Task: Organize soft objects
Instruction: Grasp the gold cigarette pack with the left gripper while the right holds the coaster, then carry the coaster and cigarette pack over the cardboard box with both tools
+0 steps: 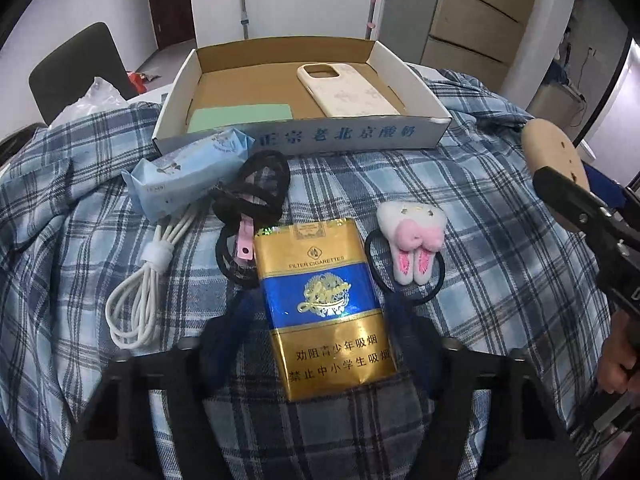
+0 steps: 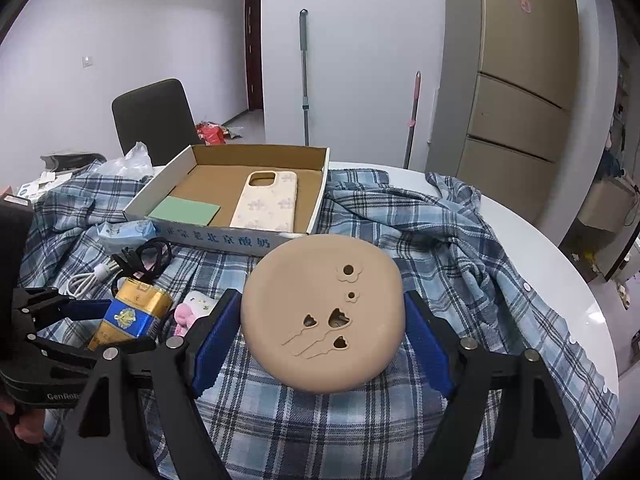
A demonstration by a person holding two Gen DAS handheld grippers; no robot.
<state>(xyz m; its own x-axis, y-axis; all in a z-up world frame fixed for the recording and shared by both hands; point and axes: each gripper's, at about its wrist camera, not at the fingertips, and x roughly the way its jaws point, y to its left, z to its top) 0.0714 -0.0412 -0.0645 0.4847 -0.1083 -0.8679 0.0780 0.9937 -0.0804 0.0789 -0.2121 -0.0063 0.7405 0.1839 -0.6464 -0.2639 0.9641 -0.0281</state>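
The round white table [image 2: 560, 264] is draped with a blue plaid shirt [image 2: 400, 240], and all the soft items lie on that cloth. At twelve o'clock in the left wrist view sits the shallow cardboard box [image 1: 424, 92], blue Chinese characters printed along its front wall; inside it a cream phone case [image 1: 348, 90] lies toward two o'clock and a green pad [image 1: 240, 118] toward ten.

The right gripper [image 2: 320, 340] pinches a tan silicone pouch [image 2: 320, 316] with flower and heart cut-outs, both blue pads pressed to its sides, held above the shirt in front of the box.

The left gripper [image 1: 320, 320] stands half-spread astride a gold and blue cigarette pack [image 1: 324, 308], marked "FILTER CIGARETTES" with a Chinese warning below; whether the pads touch it yet I cannot tell.

At ten o'clock lies a blue tissue packet [image 1: 188, 176], then a coiled white cable [image 1: 144, 292], a black hair tie [image 1: 256, 184], and at two o'clock a plush tooth hair tie [image 1: 412, 232].

The step in hand looks like gripping the pack; next would be closing gently, lifting, and carrying it to the box.
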